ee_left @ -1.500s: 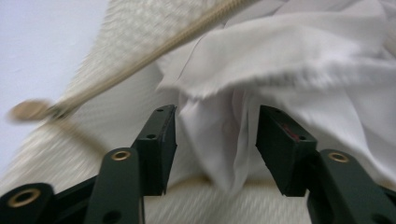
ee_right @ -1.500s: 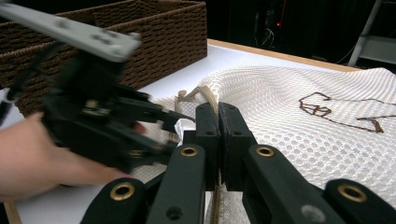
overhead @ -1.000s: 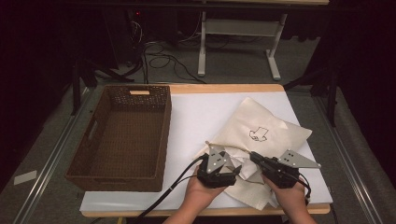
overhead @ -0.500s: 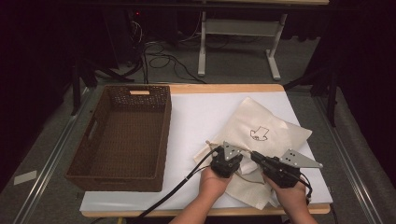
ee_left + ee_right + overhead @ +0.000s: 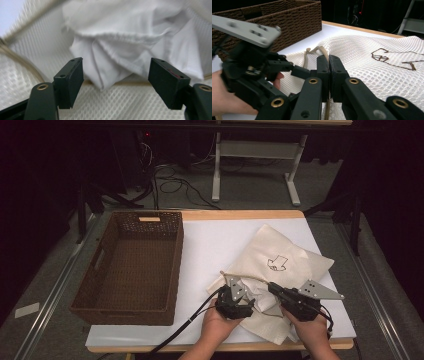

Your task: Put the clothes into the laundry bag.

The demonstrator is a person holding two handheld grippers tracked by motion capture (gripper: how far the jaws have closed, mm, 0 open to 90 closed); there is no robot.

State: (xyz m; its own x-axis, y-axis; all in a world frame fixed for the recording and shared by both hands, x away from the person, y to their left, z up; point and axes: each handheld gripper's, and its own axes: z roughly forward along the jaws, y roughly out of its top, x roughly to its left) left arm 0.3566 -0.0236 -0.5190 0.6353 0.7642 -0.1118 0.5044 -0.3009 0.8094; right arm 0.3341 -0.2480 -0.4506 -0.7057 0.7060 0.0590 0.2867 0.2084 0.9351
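- A cream mesh laundry bag (image 5: 280, 270) with a dark outline drawing lies rumpled on the right half of the white-covered tabletop (image 5: 215, 245), its near edge by the person's hands.
- The left gripper (image 5: 239, 304) has dropped from its raised spot half a second ago to the bag's near-left corner, beside the tan drawstring (image 5: 240, 277).
- Its fingers (image 5: 72, 80), just reopened after a brief close, stand released; a bunched white cloth (image 5: 120, 50) sits on the mesh between them, unpressed.
- The right gripper (image 5: 278, 291) holds the place it had a second earlier, fingers (image 5: 323, 72) clenched on the bag's corded edge.
- The dark brown woven wicker basket (image 5: 132, 265) stands unmoved on the tabletop's left side, well apart from the bag.
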